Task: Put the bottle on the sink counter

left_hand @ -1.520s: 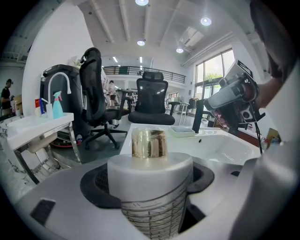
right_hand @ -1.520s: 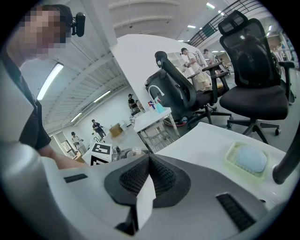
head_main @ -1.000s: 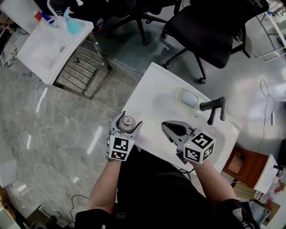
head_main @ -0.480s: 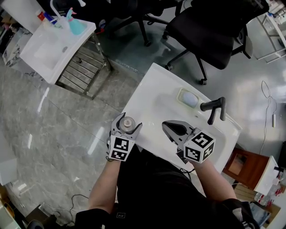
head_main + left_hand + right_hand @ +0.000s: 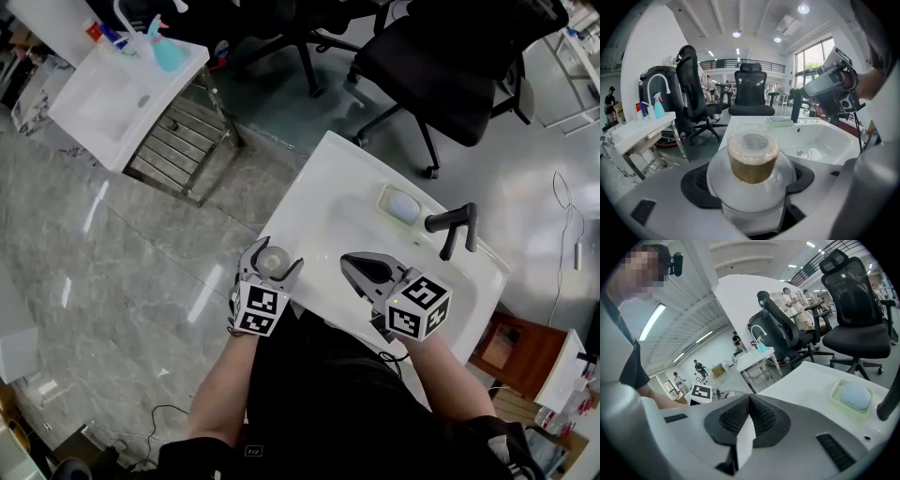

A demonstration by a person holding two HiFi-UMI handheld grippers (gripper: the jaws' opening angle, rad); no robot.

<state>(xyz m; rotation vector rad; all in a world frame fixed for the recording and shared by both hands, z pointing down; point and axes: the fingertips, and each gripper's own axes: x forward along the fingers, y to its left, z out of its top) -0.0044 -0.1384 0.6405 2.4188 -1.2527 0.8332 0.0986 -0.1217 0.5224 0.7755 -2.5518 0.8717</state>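
Observation:
A clear bottle (image 5: 272,259) with a brownish cap is held upright by my left gripper (image 5: 275,256), which is shut on it at the near left edge of the white sink counter (image 5: 319,183). In the left gripper view the bottle (image 5: 753,157) fills the space between the dark pads (image 5: 696,183), with the counter (image 5: 740,124) and basin (image 5: 820,140) beyond it. My right gripper (image 5: 347,262) hovers over the basin (image 5: 361,230), shut with nothing in it. Its pads (image 5: 761,420) meet in the right gripper view.
A black faucet (image 5: 452,227) and a soap dish (image 5: 400,206) with a pale soap stand at the counter's far side. Black office chairs (image 5: 441,66) are behind it. A second white sink (image 5: 112,103) with a teal spray bottle (image 5: 167,52) stands at the upper left.
Hardly anything: the head view has shifted slightly, and both grippers keep their places, the left one still holding the bottle.

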